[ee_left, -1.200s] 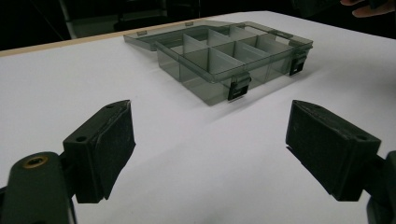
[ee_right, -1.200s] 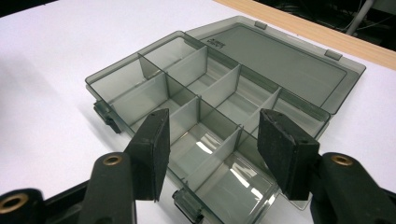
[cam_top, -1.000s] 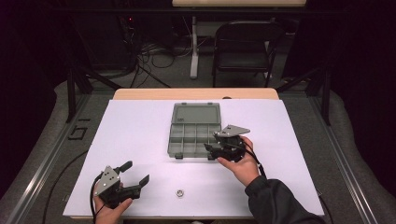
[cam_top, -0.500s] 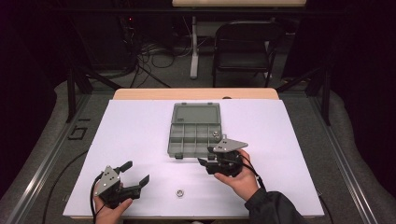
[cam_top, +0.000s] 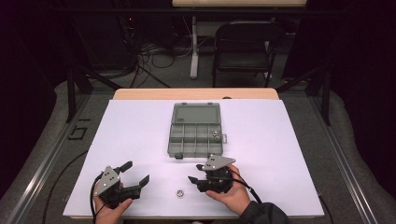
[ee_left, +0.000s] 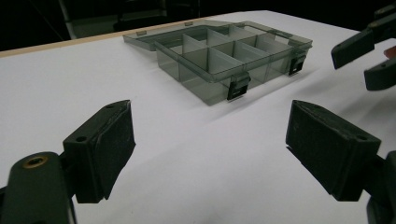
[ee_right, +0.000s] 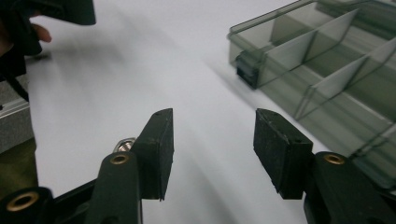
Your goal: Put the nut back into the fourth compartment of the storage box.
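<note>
On the white worktop (cam_top: pixel 289 140), near its front edge, a small metal nut (cam_top: pixel 178 192) lies bare between the two grippers. From the nut, the right gripper (cam_top: pixel 194 173) is at about two o'clock, close by but not touching; the left gripper (cam_top: pixel 135 172) sits farther off at about ten o'clock. The right gripper's fingers have just been closing and now stand partly apart with nothing between them. In the right gripper view the nut (ee_right: pixel 123 144) peeks out just behind the left finger (ee_right: pixel 158 149), outside the gap, at about nine o'clock from the gripper's midpoint (ee_right: pixel 212 140). The left gripper's fingers (ee_left: pixel 105 144) are spread wide and hold nothing, hovering over bare worktop. At twelve o'clock from the nut a smoky clear box (cam_top: pixel 194 133) stands open, its lid laid flat toward the far edge; its compartments face up, and one at the right holds a small metal piece (cam_top: pixel 215 136). In the left gripper view the box (ee_left: pixel 219 58) lies ahead, its latches toward the camera.
</note>
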Motion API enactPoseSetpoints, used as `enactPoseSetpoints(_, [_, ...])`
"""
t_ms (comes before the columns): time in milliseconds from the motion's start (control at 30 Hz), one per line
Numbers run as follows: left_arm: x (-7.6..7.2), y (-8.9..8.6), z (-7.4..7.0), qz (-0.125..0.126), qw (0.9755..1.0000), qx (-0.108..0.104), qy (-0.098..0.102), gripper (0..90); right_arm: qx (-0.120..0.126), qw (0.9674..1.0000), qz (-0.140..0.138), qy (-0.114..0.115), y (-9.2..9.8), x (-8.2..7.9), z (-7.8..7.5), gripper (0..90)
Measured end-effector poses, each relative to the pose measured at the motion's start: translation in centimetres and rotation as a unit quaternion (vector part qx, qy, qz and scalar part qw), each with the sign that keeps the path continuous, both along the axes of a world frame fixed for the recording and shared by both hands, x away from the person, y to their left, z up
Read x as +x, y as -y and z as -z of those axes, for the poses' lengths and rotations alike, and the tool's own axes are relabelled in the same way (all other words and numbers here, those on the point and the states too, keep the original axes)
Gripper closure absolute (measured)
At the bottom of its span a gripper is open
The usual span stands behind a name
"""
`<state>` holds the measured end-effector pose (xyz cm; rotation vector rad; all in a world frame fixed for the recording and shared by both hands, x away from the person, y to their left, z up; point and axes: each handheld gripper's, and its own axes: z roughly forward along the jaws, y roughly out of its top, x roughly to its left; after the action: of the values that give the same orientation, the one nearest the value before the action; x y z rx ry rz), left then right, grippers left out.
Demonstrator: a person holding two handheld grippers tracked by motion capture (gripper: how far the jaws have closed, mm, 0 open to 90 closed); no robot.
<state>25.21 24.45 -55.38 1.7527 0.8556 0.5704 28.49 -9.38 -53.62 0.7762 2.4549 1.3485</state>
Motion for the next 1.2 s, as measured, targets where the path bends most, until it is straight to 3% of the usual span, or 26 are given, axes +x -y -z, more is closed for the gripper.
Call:
enactPoseSetpoints(200, [0.0,0.0,0.0,0.001,1.0000,0.001,-0.001,15.4,-0.006,0.9998,-0.016,0.010,-1.1,-0.6,0.5,49.5])
enactPoseSetpoints(633, [0.0,0.0,0.0,0.000,1.0000,0.000,0.000,15.4,0.002,0.9990,-0.041,-0.016,-2.3,-0.4,1.3,54.3])
enactPoseSetpoints(1200, [0.1,0.0,0.1,0.001,1.0000,0.003,-0.002,15.4,-0.019,0.9959,-0.079,-0.039,-3.9,-0.9,2.6,61.0])
